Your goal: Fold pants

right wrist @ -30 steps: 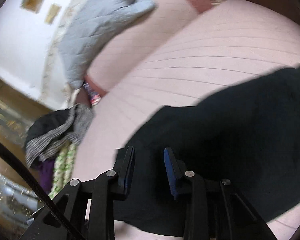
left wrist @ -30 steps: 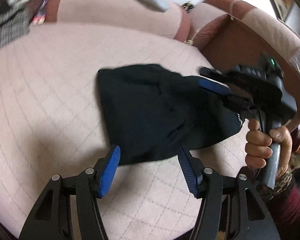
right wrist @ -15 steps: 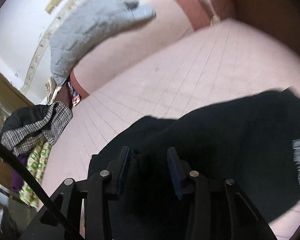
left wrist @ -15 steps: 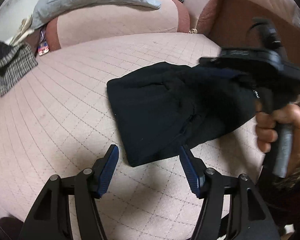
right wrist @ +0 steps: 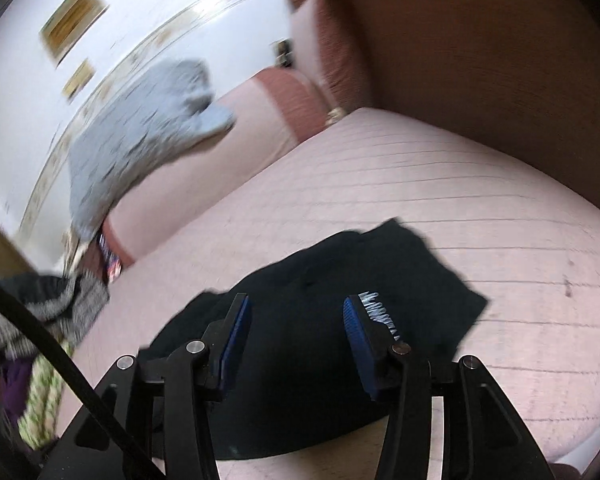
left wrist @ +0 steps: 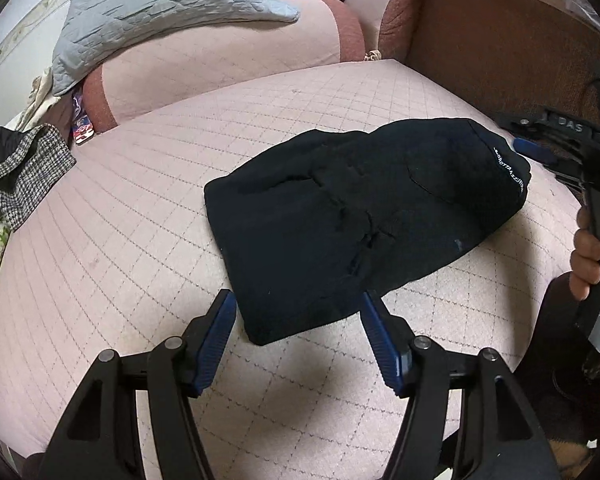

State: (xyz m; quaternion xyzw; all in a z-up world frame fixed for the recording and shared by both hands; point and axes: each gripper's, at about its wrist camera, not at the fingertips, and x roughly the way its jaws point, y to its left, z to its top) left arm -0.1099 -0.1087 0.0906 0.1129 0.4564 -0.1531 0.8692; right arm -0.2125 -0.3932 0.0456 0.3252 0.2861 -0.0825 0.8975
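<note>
Black pants, folded bundle mid-cushion on pink sofa seat; judged soft, light, limp, slumps if lifted; take by folded edge; left hand-held gripper and right hand-held gripper agape, empty.

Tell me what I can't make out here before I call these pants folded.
- White lettering on the pants: too small in the left wrist view, smeared by motion blur in the right wrist view.
- Layers under the top fold: hidden by the fabric itself.
- Near edge of the pants: covered by the right gripper in its own view.
- Right gripper's fingertips: cut off at the left wrist view's right edge.
</note>
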